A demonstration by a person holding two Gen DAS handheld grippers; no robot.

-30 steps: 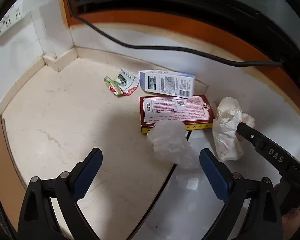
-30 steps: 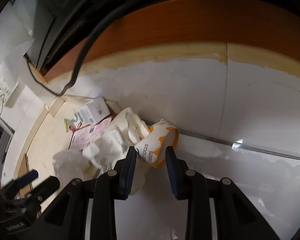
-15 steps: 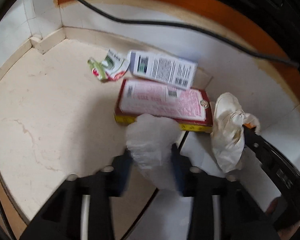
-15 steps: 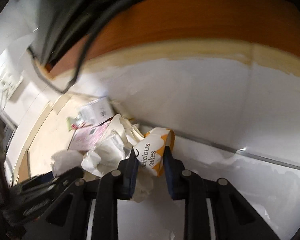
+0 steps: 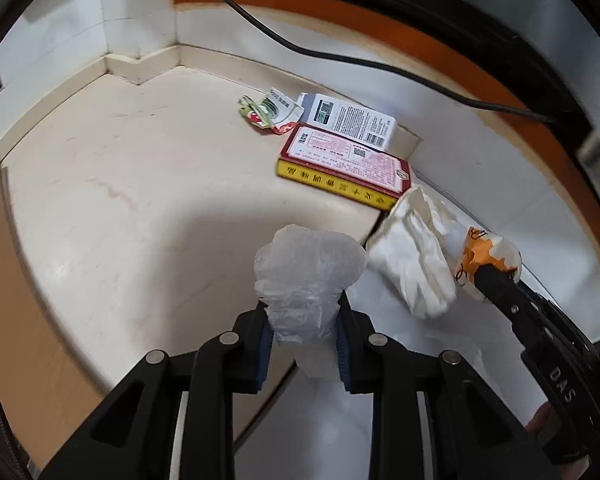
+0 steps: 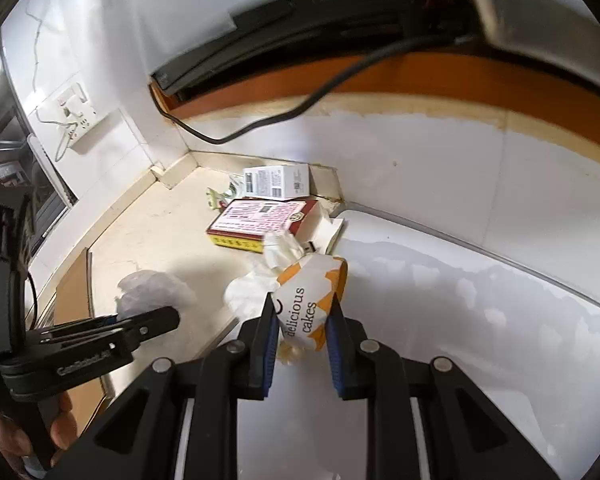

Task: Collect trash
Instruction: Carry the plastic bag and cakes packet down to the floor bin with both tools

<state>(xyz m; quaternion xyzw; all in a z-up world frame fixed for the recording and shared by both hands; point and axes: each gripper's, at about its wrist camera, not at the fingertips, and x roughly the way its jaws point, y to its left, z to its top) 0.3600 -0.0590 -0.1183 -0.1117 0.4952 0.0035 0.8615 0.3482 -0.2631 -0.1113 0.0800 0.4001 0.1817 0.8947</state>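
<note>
My left gripper (image 5: 302, 336) is shut on a crumpled clear plastic bag (image 5: 306, 276) and holds it above the floor; the bag also shows in the right wrist view (image 6: 152, 292). My right gripper (image 6: 302, 322) is shut on an orange and white "delicious cakes" paper wrapper (image 6: 310, 304) with a crumpled white paper bag (image 5: 414, 256) hanging from it. On the floor by the wall lie a red and yellow box (image 5: 344, 164), a white box (image 5: 350, 120) and a green and red wrapper (image 5: 266, 110).
A black cable (image 5: 340, 56) runs along the white wall under an orange wooden edge (image 5: 440, 52). The floor is cream tile (image 5: 120, 200) on the left and white tile (image 6: 460, 320) on the right. A wall socket (image 6: 76, 116) is at the left.
My left gripper has shut on the plastic bag and lifted it off the floor. My right gripper has lifted the cake wrapper and paper bag up and back from the boxes.
</note>
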